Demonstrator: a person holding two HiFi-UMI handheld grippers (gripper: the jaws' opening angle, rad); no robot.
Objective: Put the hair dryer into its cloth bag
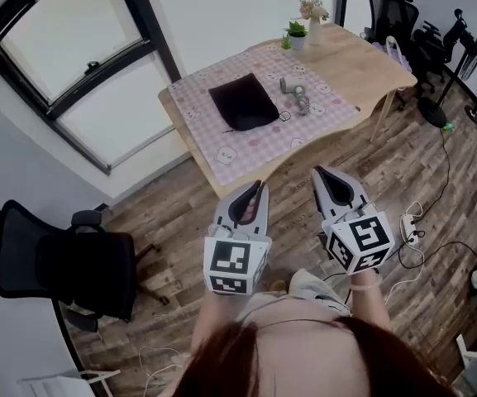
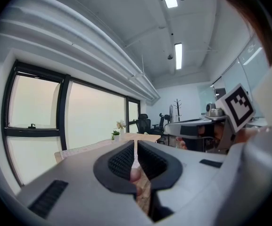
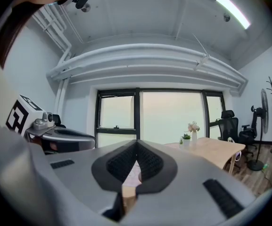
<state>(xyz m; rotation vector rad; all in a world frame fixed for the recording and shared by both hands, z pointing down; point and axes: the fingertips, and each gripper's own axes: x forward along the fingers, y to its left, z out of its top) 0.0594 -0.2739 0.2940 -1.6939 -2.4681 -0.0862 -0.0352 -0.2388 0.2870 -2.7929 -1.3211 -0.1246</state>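
The hair dryer lies on the far table, just right of the black cloth bag. It looks hard, slick and fairly light, so I'd grab the handle. The bag's limp; pinch its edge. The left gripper and right gripper both have their jaws pressed together on nothing, near us, well short of the table.

So there's a light wooden table with a pink patterned cloth over its near half. On the cloth lie a flat black cloth bag and, just right of it, a grey hair dryer. At the far end, a small potted green plant stands beside a white vase of flowers.
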